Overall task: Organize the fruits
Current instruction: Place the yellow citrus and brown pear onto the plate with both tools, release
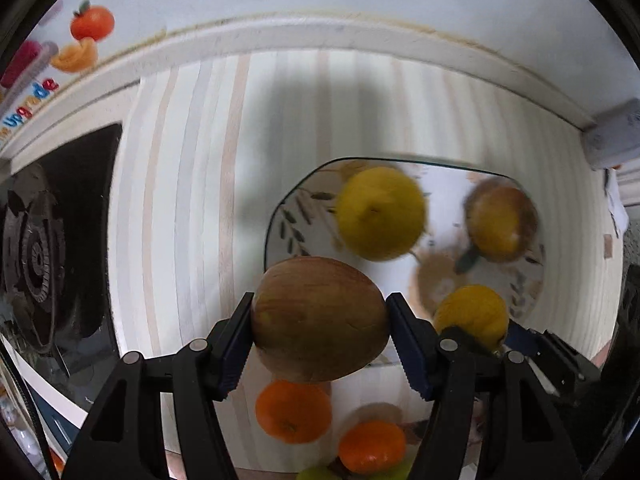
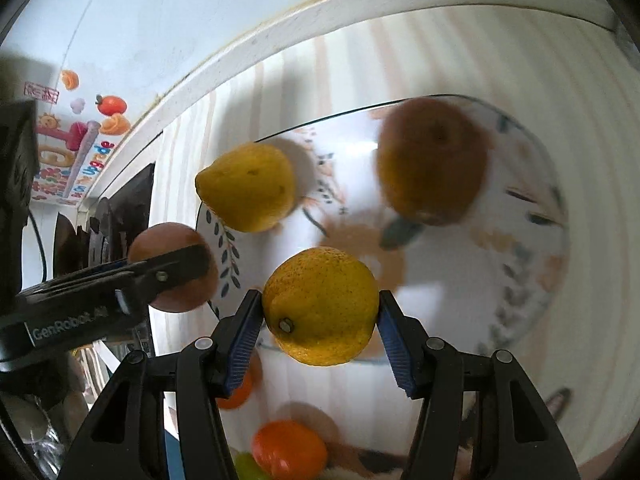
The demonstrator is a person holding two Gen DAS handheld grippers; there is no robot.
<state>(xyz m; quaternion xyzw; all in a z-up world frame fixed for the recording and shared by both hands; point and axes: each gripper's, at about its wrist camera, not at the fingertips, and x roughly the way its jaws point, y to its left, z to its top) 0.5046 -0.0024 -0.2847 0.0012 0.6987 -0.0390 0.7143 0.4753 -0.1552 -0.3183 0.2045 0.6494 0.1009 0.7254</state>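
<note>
1. Between the blue-padded fingers of the left gripper [image 1: 320, 330] sits a brown, egg-shaped fruit [image 1: 320, 318], smooth-skinned with faint darker streaks; both pads press its sides, so the gripper is clamped on it, held above the striped table [image 1: 192, 200] at the plate's near-left edge.
2. In the right wrist view, the same brown fruit [image 2: 174, 266] shows at the left, partly behind the left gripper's black finger.
3. The right gripper [image 2: 320, 320] is closed on a lemon [image 2: 320, 306]: yellow, pebbly skin, with a small stem scar facing the camera. It hangs over the near part of the plate [image 2: 460, 280].
4. The left wrist view shows that lemon [image 1: 472, 314] low at the right, just beyond the gripper's right finger.
5. On the plate, white with a dark rim and painted leaf sprigs, lie two fruits, well apart: a yellow pear-shaped one [image 2: 248, 188] at the left edge, with a pointed end and a few dark specks, and a blurred round one [image 2: 432, 162], yellow-brown with a darker reddish rim, at the far side.
6. Nearer the camera, off the plate, lie two oranges [image 1: 294, 412] [image 1: 372, 446], bright and glossy, with something pale green [image 1: 316, 473] at the frame's bottom edge.
7. A dark stove burner [image 1: 36, 260] sits to the left of the table, and fruit stickers [image 1: 86, 38] mark the wall behind.
</note>
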